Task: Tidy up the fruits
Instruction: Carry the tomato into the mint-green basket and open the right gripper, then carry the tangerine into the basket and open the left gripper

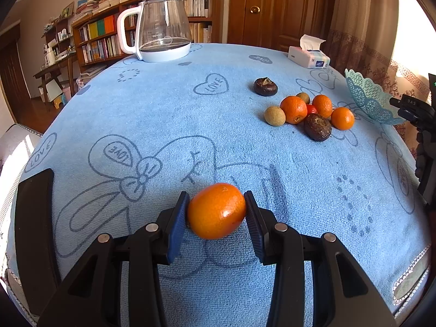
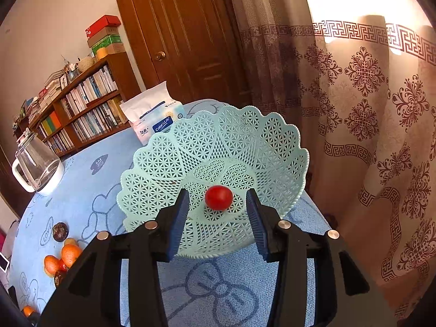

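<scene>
My left gripper (image 1: pixel 217 211) is clamped on an orange (image 1: pixel 216 210), lower centre. My right gripper (image 2: pixel 218 209) stands apart; a cherry tomato (image 2: pixel 218 197) sits loose between its pads in the basket (image 2: pixel 163 158). Remaining fruit pile (image 1: pixel 308 114) lies upper right, left view.

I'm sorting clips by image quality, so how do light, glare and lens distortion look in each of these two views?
Left wrist view: fisheye bends the blue tablecloth into a dome; soft daylight, a small highlight on the orange in the left tongs, all sharp. Right wrist view: the window behind the curtain is blown out white; the tomato and basket stay clear, frame corners dark.
</scene>
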`<action>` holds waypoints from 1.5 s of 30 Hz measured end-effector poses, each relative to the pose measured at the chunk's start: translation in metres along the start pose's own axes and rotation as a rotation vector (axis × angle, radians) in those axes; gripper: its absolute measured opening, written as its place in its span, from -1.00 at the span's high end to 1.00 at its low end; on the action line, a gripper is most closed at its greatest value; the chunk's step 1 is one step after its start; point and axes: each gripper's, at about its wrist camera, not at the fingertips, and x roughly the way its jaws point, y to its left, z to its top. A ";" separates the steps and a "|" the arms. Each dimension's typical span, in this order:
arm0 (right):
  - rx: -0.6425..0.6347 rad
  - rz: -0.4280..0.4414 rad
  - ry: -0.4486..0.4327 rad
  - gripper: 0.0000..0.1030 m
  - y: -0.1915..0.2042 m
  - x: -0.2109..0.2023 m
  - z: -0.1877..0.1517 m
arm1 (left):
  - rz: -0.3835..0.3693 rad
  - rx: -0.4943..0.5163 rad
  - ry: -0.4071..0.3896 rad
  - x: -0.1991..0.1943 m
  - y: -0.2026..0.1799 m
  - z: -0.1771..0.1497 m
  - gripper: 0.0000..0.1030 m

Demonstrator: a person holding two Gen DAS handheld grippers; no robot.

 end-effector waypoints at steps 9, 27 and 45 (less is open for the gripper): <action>0.046 -0.007 -0.074 -0.01 -0.009 -0.018 -0.001 | 0.007 -0.005 -0.018 -0.004 0.000 0.003 0.20; 0.093 -0.031 -0.128 -0.18 -0.016 -0.032 -0.004 | -0.073 0.057 -0.053 -0.011 -0.037 0.024 0.20; 0.266 -0.120 -0.190 -0.72 -0.046 -0.043 -0.006 | -0.332 0.227 -0.077 0.031 -0.191 0.140 0.20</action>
